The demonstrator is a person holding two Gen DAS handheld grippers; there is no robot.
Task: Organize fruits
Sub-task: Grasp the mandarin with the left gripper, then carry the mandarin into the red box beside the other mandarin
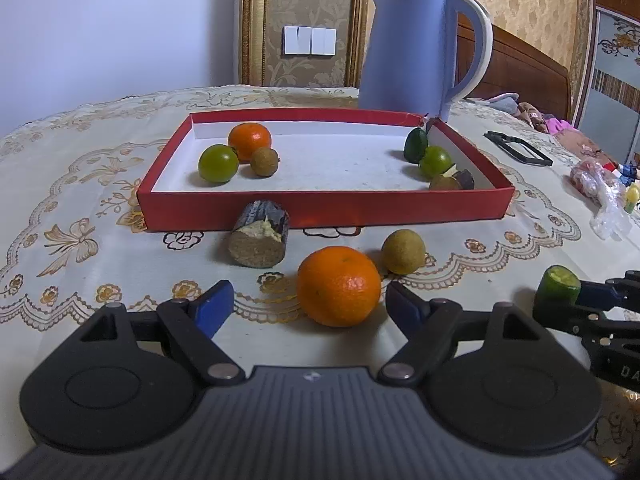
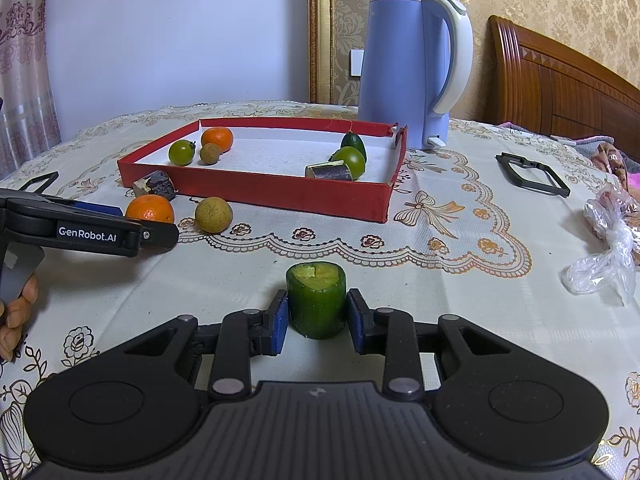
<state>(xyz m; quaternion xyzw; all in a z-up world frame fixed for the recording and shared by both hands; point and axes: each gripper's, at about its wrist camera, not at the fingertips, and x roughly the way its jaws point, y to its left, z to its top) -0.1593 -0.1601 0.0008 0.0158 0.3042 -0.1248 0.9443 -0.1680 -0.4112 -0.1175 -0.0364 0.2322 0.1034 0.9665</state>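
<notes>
**Green chunk gripped, orange lined up next**

R gripper [image 2: 317, 322] is clamped on the green chunk [image 2: 316, 300], pads on both sides of its rind, cut face up, low over the cloth [image 2: 440, 280] on the near side, well short of the red tray [image 2: 280, 194]. Looks light & stiff w/ waxy skin; the mid-height side hold seems right, firm squeeze but not crushing, as the flesh prob. bruises.

L gripper [image 1: 306, 306] stands apart, jaws either side of the orange [image 1: 339, 286]; one pad just beside it, the other clear, not pressing. Orange: round, rolls easily, peel gives a bit, so take it across the widest part. Brown fruit [image 1: 403, 251] sits just behind it, and a cut dark stub [image 1: 259, 240] lies against the tray's front wall. Tray already holds several fruits at both ends.
</notes>
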